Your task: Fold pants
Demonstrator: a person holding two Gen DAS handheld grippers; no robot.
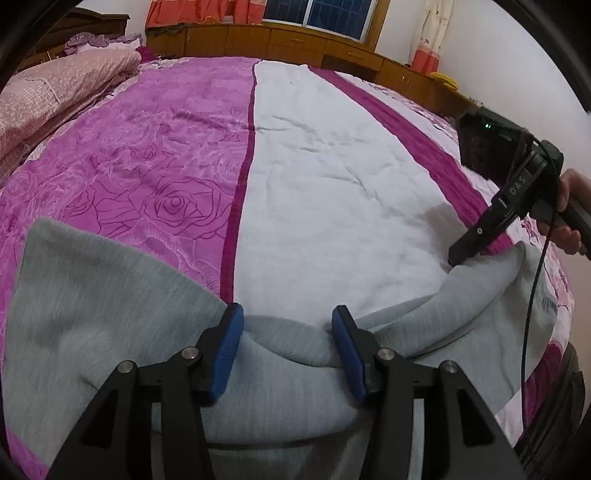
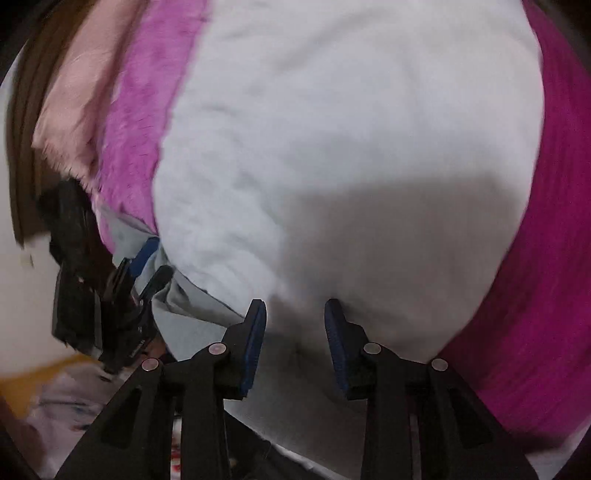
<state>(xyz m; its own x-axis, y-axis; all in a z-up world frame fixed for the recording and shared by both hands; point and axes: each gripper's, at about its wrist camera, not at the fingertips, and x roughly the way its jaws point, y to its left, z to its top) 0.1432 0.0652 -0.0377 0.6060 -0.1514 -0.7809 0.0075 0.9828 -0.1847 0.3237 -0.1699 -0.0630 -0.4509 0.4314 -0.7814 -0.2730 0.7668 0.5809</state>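
Left wrist view: grey pants [image 1: 110, 314] lie along the near edge of the bed, on a pink/magenta rose-print bedspread [image 1: 147, 147] w/ a white blanket strip [image 1: 325, 184] running down the middle. Left gripper [image 1: 288, 321] sits low over the pants, blue pads [image 1: 229, 350] spread apart; a raised ridge of grey fabric runs btwn them, touching or nearly touching both pads, but they aren't clamped on it. On the right, the right gripper [image 1: 458, 258] comes in at a slant, tip down at a lifted fold of the same pants by the bed's right edge; fingers hidden from this side, so can't tell from here if it's gripping. A hand [image 1: 570, 210] holds its handle, black cable [image 1: 535, 295] hanging below. Far back: pinkish quilt [image 1: 55, 99] piled at left, wooden cabinets [image 1: 295, 40] along the wall, window [image 1: 317, 14] above, orange curtain [image 1: 192, 11].

Right wrist view (blurry): right gripper [image 2: 295, 314] fingers stand apart, blue pads [image 2: 255, 332] not closed on anything; white blanket [image 2: 332, 147] fills the frame just ahead, magenta bedspread [image 2: 546, 258] to the right. Left gripper [image 2: 151, 258] shows at far left, grey pants [image 2: 184, 306] cloth btwn its spread fingers.
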